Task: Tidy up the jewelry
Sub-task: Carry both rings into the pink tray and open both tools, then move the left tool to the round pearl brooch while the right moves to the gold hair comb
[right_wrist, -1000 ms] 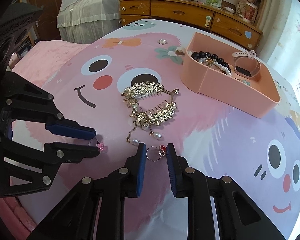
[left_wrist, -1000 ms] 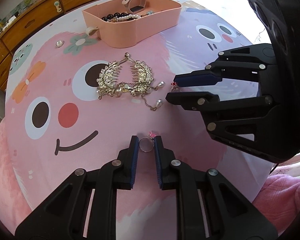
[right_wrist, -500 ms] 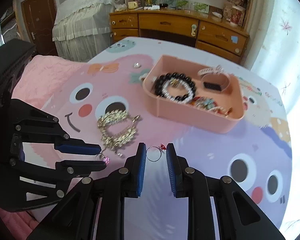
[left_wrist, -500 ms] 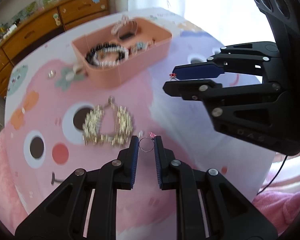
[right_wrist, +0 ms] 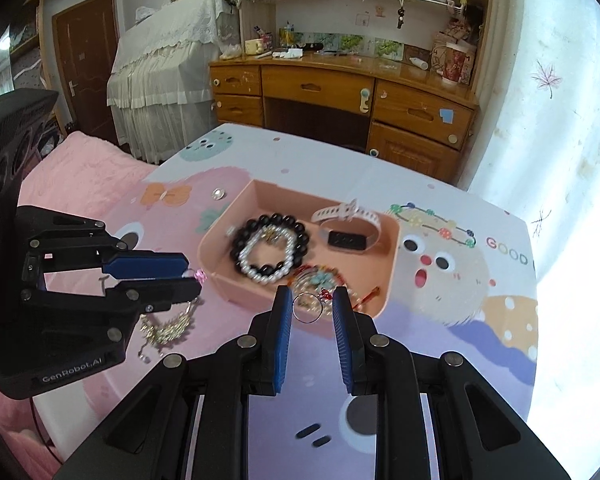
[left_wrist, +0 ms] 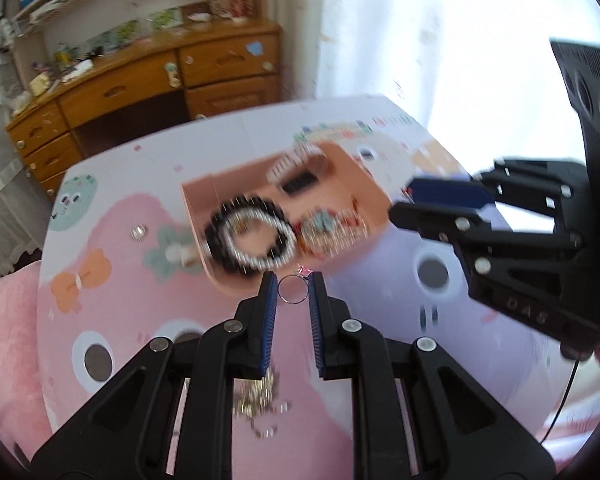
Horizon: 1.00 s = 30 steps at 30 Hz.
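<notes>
Up front, the left gripper is clenched on a thin ring with a pink stone, held in the air just short of the near wall of the pink tray. The right gripper pinches a ring with a red stone over the tray's near corner. Inside the tray lie a black bead bracelet, a pearl bracelet and a white watch. A gold hair comb rests on the cartoon tablecloth left of the tray.
</notes>
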### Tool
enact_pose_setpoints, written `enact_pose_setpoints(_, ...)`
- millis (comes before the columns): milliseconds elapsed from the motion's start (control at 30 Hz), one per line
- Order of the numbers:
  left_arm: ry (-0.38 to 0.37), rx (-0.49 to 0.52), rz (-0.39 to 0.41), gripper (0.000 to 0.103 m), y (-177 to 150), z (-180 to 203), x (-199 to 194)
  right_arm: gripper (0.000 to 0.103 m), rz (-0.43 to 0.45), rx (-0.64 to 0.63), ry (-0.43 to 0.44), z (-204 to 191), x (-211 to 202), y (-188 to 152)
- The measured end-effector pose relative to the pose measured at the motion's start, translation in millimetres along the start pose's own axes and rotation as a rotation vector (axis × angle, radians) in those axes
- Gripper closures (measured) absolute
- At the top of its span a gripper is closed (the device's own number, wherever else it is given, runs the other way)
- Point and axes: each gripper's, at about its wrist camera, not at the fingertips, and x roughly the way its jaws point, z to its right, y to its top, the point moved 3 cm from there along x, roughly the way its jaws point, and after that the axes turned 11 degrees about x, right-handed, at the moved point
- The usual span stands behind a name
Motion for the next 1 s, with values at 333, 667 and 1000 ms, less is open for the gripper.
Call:
enact_pose_setpoints(333, 0.086, -0.097, 0.055, 0.09, 39, -13, 21, 0.082, 0.012, 0.08, 0.07, 36, 18, 12)
enact_pose_setpoints(667, 0.142, -0.105, -0.029, 0.051, 34, -21, 30, 0.054, -0.012, 0.118, 0.09, 34, 30, 7)
enact_pose_setpoints(1000, 0.161, -0.181, -0.086, 0.041, 6, -41, 15, 0.028, -0.018, 0.151, 0.063, 29, 18, 6)
